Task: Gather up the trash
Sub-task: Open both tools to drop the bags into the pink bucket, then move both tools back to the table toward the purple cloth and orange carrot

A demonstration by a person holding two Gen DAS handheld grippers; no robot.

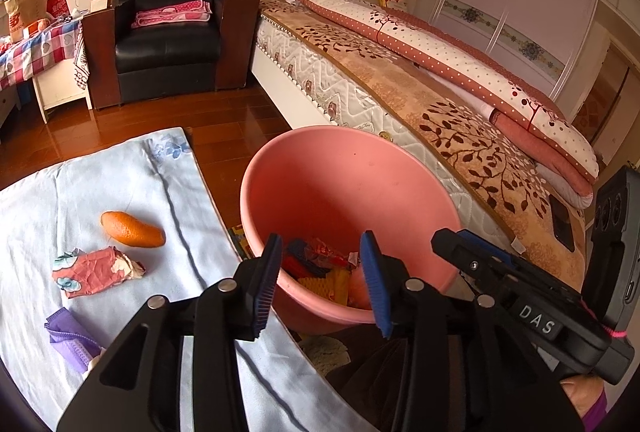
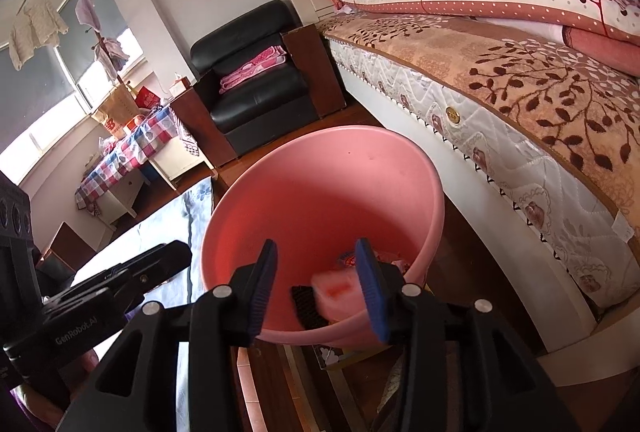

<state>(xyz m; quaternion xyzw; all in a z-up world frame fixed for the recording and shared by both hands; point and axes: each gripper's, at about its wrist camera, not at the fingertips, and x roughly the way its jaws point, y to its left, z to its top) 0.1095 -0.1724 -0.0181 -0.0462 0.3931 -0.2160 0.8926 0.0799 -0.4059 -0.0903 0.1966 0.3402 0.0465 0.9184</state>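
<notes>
Both grippers hang over the pink basin (image 1: 352,192), which sits on the floor btwn the cloth-covered table (image 1: 120,192) and the bed (image 1: 440,104) — prob. parked there so trash can go from table to basin w/ a short swing. Left gripper (image 1: 322,278): jaws spread, nothing btwn the pads; thru the gap I see only the basin's contents, a heap of red, blue and yellow wrappers (image 1: 320,264) at the bottom. Right gripper (image 2: 316,288): jaws also spread, not pinching anything; a blurred pink-white scrap (image 2: 336,288) shows btwn the fingers but apart from the left pad, looks like it is dropping or lying in the basin, can't tell which. Both tilt downward at the basin mouth, so I'd judge this a release step, each hand letting go above the rim so stuff lands inside. Still on the table, well apart from the basin: orange peel (image 1: 132,229), crumpled floral paper (image 1: 96,268) just beside it, purple wrapper (image 1: 70,340) near the table's near edge. So task approx. partway; three items left. Risk: basin edge close to table corner, easy to knock.
</notes>
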